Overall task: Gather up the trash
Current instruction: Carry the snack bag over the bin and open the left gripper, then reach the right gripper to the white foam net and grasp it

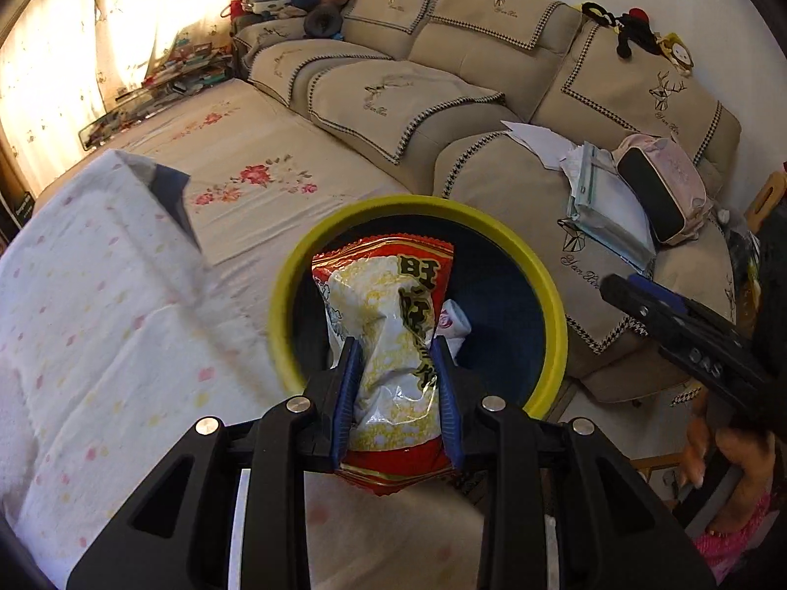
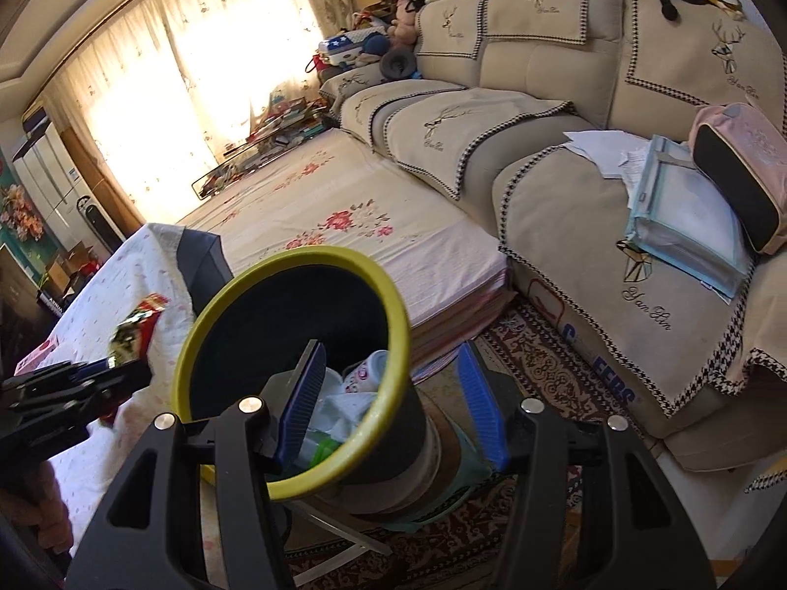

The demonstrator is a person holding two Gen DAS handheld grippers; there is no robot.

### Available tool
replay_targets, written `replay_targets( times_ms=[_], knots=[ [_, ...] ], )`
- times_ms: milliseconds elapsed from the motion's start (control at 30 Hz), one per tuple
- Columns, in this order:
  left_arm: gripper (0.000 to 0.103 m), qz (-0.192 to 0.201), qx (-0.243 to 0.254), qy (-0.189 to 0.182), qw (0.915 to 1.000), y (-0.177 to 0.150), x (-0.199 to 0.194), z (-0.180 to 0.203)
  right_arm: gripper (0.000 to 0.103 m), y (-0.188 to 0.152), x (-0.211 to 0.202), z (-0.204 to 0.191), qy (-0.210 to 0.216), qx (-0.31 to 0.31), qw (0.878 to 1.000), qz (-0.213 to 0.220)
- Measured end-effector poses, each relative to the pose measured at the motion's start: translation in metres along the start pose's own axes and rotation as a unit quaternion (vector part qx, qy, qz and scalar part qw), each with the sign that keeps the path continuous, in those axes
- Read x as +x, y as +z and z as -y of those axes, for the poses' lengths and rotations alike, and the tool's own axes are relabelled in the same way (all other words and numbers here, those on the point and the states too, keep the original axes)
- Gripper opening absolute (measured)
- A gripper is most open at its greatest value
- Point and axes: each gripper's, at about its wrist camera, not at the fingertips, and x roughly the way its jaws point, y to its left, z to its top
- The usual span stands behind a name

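My left gripper (image 1: 398,344) is shut on a crumpled red and white snack bag (image 1: 388,295) and holds it over the mouth of a dark bin with a yellow rim (image 1: 295,265). A white packet (image 1: 455,319) lies inside the bin. In the right wrist view the same bag (image 2: 137,329) sticks out of the left gripper (image 2: 98,373) at the left. My right gripper (image 2: 391,346) is open over the near side of the yellow-rimmed bin (image 2: 206,324), one finger over its inside and one outside, neither pad pressing. Small bottles and wrappers (image 2: 364,373) fill the bin's bottom.
The bin stands on a round stool (image 2: 428,472) over a patterned rug (image 2: 541,364). A white dotted cover (image 1: 98,334) lies to the left, a floral sheet (image 1: 256,177) behind it. A beige sofa (image 1: 442,49) holds papers (image 1: 605,206) and a pink bag (image 1: 664,187).
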Motion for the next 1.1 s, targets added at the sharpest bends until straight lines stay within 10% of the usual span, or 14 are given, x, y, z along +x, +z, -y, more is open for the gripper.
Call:
replay_targets(
  times_ms=[300,800,1100],
  knots=[
    [0.074,-0.008,-0.012,0.025,0.9996,0.021,0.042,0.012,0.054,-0.004,0.003,0.009,0.004,0.004,1.0,-0.008],
    [0.084,0.065,-0.064,0.072,0.9932,-0.049,-0.076,-0.032,0.054,-0.007,0.003,-0.026,0.028,-0.028,0.999,-0.012],
    [0.086,0.126,-0.149,0.143,0.9704,-0.142,-0.184,-0.089,0.055,-0.017,-0.002,-0.106,0.077,-0.105,0.991,-0.023]
  ],
)
